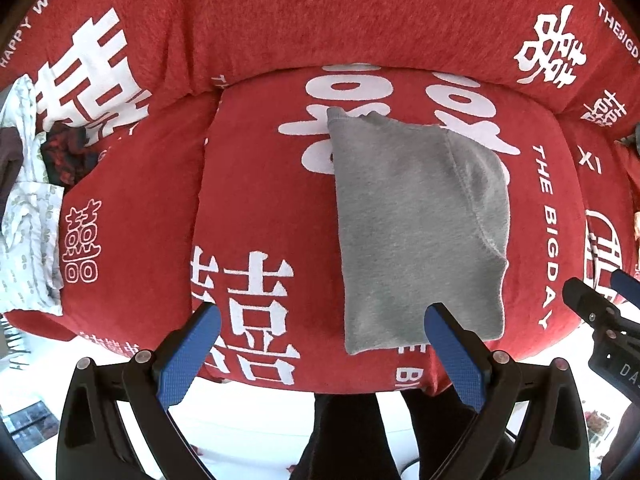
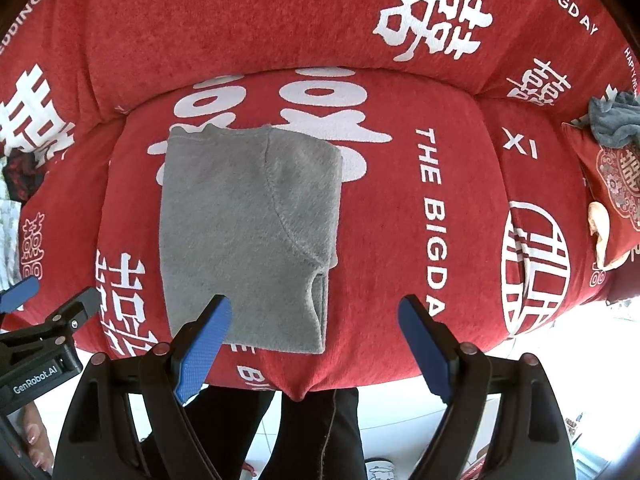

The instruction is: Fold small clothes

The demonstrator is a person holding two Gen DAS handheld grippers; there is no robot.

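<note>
A small grey garment (image 1: 416, 220) lies folded into a narrow rectangle on the red sofa seat cushion (image 1: 260, 184); a curved seam runs down its right part. It also shows in the right wrist view (image 2: 244, 232). My left gripper (image 1: 322, 320) is open and empty, held above the cushion's front edge, its right finger over the garment's near corner. My right gripper (image 2: 316, 316) is open and empty, just in front of the garment's near edge. The right gripper shows at the right edge of the left wrist view (image 1: 600, 296), and the left gripper at the left edge of the right wrist view (image 2: 44, 296).
A heap of other clothes, white patterned (image 1: 28, 216) and dark red (image 1: 64, 152), lies on the sofa's left side. A grey cloth (image 2: 616, 124) and a red patterned pillow (image 2: 616, 184) sit at the right. The sofa back (image 1: 320, 12) rises behind. White floor (image 1: 248, 428) and dark trouser legs (image 2: 312, 432) are below.
</note>
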